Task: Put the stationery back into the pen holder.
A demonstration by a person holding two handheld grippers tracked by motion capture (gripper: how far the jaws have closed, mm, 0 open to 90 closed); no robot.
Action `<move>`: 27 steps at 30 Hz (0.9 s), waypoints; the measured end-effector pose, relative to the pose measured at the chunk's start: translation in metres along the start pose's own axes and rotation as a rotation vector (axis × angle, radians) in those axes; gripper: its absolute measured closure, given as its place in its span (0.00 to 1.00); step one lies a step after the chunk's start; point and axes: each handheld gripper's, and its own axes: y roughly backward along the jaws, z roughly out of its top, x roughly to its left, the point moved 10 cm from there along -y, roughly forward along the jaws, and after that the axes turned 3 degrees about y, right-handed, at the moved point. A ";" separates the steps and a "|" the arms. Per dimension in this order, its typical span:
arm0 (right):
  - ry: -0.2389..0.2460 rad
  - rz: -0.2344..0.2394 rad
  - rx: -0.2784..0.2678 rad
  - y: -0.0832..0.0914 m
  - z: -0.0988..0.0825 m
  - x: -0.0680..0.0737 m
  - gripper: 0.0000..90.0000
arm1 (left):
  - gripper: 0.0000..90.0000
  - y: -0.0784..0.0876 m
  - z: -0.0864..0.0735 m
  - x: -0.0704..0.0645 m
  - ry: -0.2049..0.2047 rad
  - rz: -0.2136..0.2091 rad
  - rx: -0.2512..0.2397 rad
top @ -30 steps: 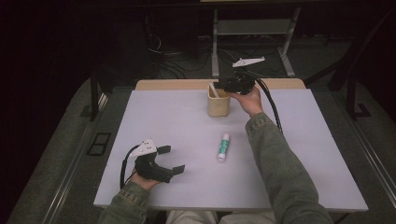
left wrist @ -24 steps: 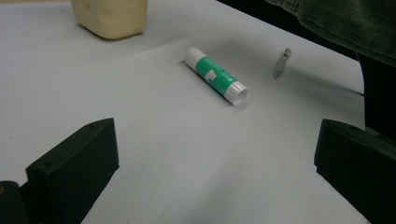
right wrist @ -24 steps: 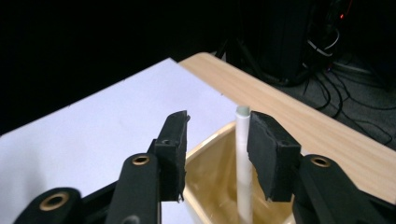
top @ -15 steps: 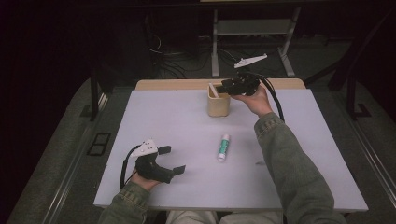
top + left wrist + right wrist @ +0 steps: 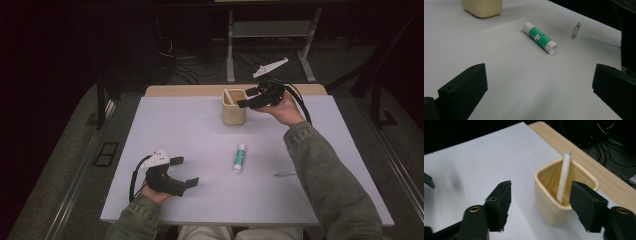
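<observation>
A cream cup (image 5: 233,114) stands at the back of the white table, with a white tube (image 5: 230,94) leaning inside it. My right gripper (image 5: 246,98) hovers just right of the cup's rim. Its jaws have just been opening and stand open with nothing pressed between them. In the right gripper view the tube (image 5: 563,176) rises out of the cup (image 5: 549,207) beyond that gripper (image 5: 542,192), untouched. A green-and-white glue stick (image 5: 240,157) lies mid-table. My left gripper (image 5: 185,171) rests open near the front left. In its own view it (image 5: 540,75) faces the glue stick (image 5: 540,38).
A small clear pen-like piece (image 5: 285,173) lies right of the glue stick, also seen as the pen-like piece (image 5: 575,31). A wooden strip (image 5: 190,90) runs along the table's far edge. Cables and a metal stand sit on the dark floor beyond.
The right gripper has drawn slightly up and back from the cup and its jaws stand wider, with the white tube left in the cup. The left gripper has not moved.
</observation>
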 end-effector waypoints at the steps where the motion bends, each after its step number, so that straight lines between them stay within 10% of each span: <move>1: 0.001 0.001 0.016 0.001 -0.002 0.001 0.33 | 0.00 0.000 0.000 0.000 0.000 0.000 0.001; 27: 0.072 0.046 0.182 0.027 -0.039 0.026 0.02 | 0.00 -0.002 -0.002 0.000 -0.006 0.003 0.015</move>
